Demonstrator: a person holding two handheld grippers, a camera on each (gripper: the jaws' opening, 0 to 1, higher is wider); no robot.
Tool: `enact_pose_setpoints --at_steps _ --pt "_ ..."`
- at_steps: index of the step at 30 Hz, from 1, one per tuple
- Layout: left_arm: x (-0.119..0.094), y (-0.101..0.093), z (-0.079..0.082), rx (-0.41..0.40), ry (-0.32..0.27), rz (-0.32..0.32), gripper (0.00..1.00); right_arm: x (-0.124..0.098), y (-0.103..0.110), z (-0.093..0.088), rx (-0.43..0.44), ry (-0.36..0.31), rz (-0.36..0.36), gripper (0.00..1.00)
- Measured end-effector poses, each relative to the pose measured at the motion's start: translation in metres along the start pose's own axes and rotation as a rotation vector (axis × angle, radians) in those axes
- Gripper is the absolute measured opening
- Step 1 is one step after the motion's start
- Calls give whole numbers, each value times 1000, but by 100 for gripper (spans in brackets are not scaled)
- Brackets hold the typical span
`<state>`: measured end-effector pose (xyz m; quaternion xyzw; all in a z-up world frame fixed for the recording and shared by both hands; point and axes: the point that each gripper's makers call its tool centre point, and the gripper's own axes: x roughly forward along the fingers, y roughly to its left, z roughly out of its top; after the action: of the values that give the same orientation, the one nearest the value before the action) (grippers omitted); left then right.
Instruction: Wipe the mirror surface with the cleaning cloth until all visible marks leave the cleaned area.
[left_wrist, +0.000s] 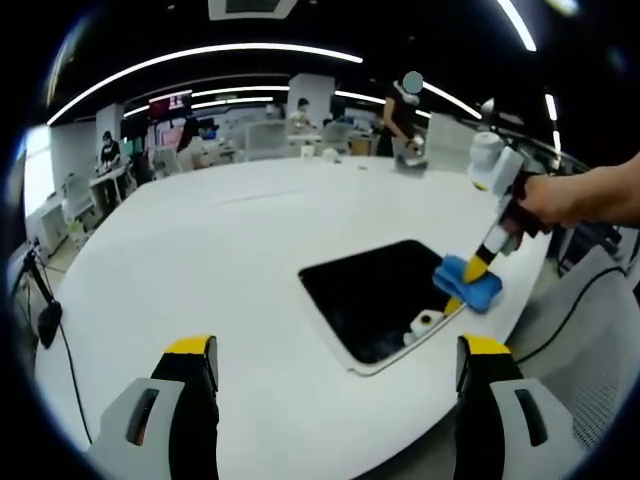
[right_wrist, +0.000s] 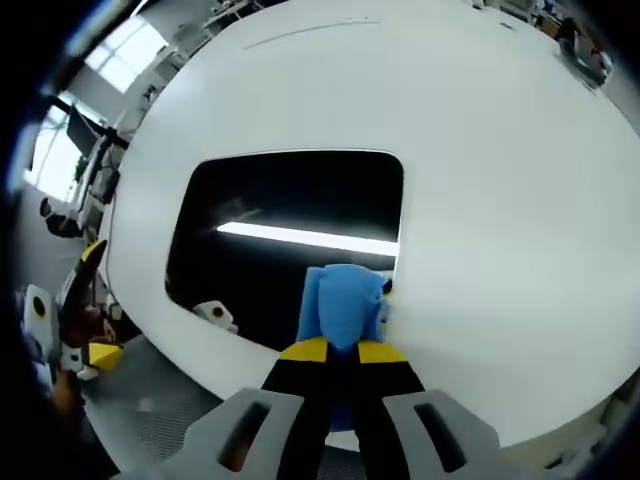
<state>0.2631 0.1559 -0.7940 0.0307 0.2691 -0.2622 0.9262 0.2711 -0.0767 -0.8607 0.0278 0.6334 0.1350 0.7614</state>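
White round table (left_wrist: 200, 260) carried the dark mirror (right_wrist: 290, 230), lying just ahead of the right gripper (right_wrist: 342, 352), whose jaws were clamped on the blue cloth (right_wrist: 342, 305) at the mirror's near edge. The left gripper (left_wrist: 335, 350) hung wide and empty, well apart from the mirror; I judged flat, overlapping strokes across the glass best.

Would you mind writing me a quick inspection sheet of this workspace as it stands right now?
Surface: large white table, mostly bare.
Job's things: dark mirror lying flat near the table edge, reflecting a ceiling light; blue cleaning cloth resting on the mirror's edge.
Clutter: small white object on the mirror's near corner; cannot tell what it is.
Grippers: right gripper shut on the cleaning cloth; left gripper open, held back above the table.
Cables: a dark cable hanging beside the table.
Surroundings: open office, ceiling light strips, people at distant desks.
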Motion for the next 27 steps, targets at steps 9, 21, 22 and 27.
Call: enact_pose_setpoints --at_steps 9,21,22,27 --pt "0 -1 -1 4 4 -6 100 2 13 1 -9 -5 11 2" --pt "0 -1 0 16 7 -6 100 9 30 8 -50 -12 -4 2" --pt "1 -1 0 16 7 -7 100 9 32 8 -52 -12 -4 2" --pt "0 -1 -1 15 10 -5 100 12 42 11 -63 -9 6 2"
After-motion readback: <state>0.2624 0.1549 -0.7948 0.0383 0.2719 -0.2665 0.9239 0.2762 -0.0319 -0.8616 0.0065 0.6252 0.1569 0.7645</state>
